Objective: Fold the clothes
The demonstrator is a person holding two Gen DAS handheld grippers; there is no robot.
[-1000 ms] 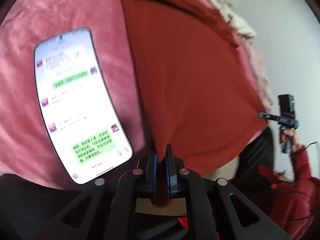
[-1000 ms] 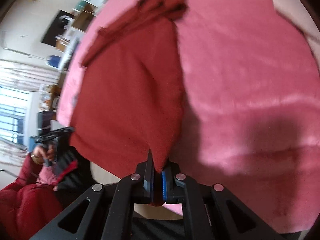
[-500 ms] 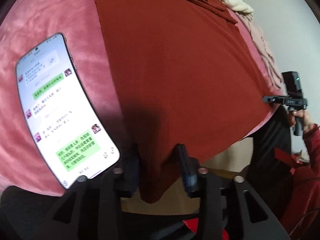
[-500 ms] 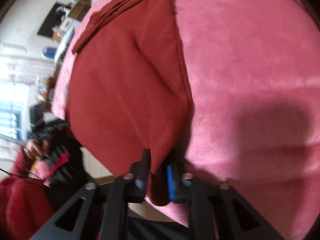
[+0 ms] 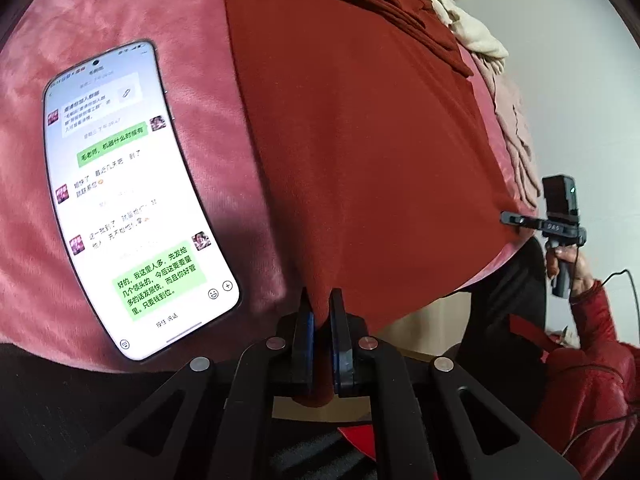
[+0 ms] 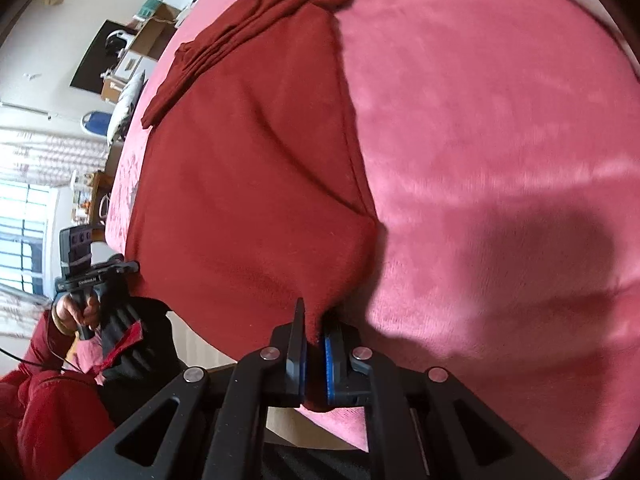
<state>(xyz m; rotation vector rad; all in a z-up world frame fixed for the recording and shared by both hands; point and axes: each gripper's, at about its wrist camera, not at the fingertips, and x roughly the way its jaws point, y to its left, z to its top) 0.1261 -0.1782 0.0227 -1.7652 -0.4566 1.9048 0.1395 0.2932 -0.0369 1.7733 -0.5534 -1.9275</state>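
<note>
Tools (image 5: pixel 321 312) (image 6: pixel 314 322) pinch garment (image 5: pixel 360 140) hem corners.

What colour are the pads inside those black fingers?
Blue pads, clearest in the right wrist view.

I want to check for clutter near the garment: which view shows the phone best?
The left wrist view: the phone lies face up with its screen lit on the pink blanket, just left of the red garment. The right wrist view does not show it at all.
</note>
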